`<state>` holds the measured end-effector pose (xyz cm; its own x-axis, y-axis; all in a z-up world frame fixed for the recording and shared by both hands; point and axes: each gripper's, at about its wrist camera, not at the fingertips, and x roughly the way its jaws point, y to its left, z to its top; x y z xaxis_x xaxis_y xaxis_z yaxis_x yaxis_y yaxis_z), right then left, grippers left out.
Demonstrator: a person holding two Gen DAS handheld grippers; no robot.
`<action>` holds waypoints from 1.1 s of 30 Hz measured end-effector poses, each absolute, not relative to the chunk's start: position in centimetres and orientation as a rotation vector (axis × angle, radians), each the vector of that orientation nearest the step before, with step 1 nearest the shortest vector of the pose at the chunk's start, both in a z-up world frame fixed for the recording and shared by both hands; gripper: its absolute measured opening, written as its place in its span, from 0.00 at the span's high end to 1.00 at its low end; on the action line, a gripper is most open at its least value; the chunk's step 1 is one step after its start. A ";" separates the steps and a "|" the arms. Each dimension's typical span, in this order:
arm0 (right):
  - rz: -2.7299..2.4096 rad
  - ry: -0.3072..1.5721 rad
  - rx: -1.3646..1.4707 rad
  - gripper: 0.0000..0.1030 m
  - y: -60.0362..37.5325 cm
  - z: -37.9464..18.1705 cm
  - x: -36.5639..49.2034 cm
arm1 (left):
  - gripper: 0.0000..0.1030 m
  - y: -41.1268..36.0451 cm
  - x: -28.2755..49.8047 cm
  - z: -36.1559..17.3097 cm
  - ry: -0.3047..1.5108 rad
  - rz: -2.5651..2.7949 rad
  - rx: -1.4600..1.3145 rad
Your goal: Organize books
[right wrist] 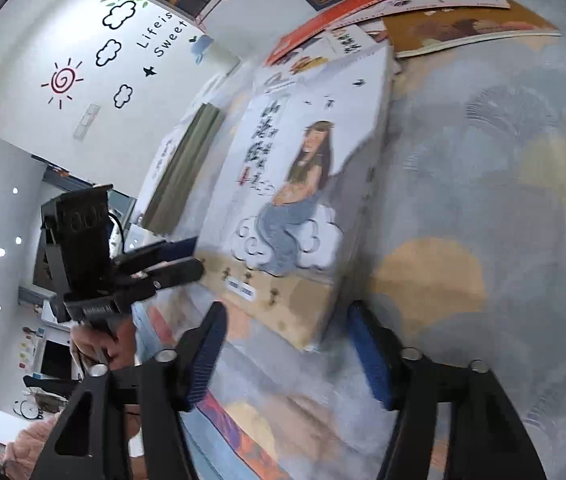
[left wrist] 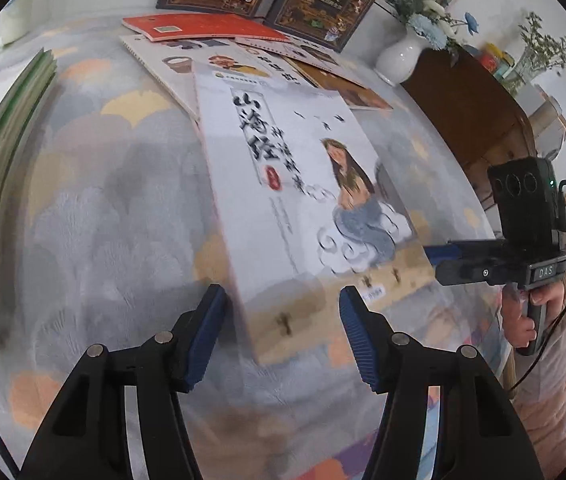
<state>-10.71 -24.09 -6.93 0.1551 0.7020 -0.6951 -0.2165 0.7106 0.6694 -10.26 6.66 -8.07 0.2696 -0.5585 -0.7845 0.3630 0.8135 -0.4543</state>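
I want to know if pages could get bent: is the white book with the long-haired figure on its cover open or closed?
Closed. The white book lies cover up on the carpet, front cover flat and whole, no pages showing.

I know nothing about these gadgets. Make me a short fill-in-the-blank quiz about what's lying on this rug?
1. The white book shows a long-haired figure sitting on a ____.
2. The flat book behind it, in front of the two dark ones, has a ____ cover.
3. The white vase holds ____ flowers.
4. The gripper pads are coloured ____.

Missing words: cloud; red; blue; blue
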 end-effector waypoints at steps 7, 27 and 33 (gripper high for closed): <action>0.723 1.216 0.540 0.49 -24.4 -7.9 -7.6 | 0.45 6.7 -7.5 -8.5 1.141 -0.652 -0.297; 0.686 1.049 0.462 0.86 -25.2 -8.5 -6.4 | 0.70 6.8 -6.9 -8.9 1.019 -0.588 -0.235; 0.689 1.044 0.469 0.85 -25.6 -8.6 -6.2 | 0.69 6.9 -6.9 -8.8 0.992 -0.579 -0.218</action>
<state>-6.19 -25.59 -8.62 0.3276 0.7119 -0.6212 -0.2914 0.7016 0.6503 -6.90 6.86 -8.81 0.4126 -0.5520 -0.7246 0.3593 0.8296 -0.4274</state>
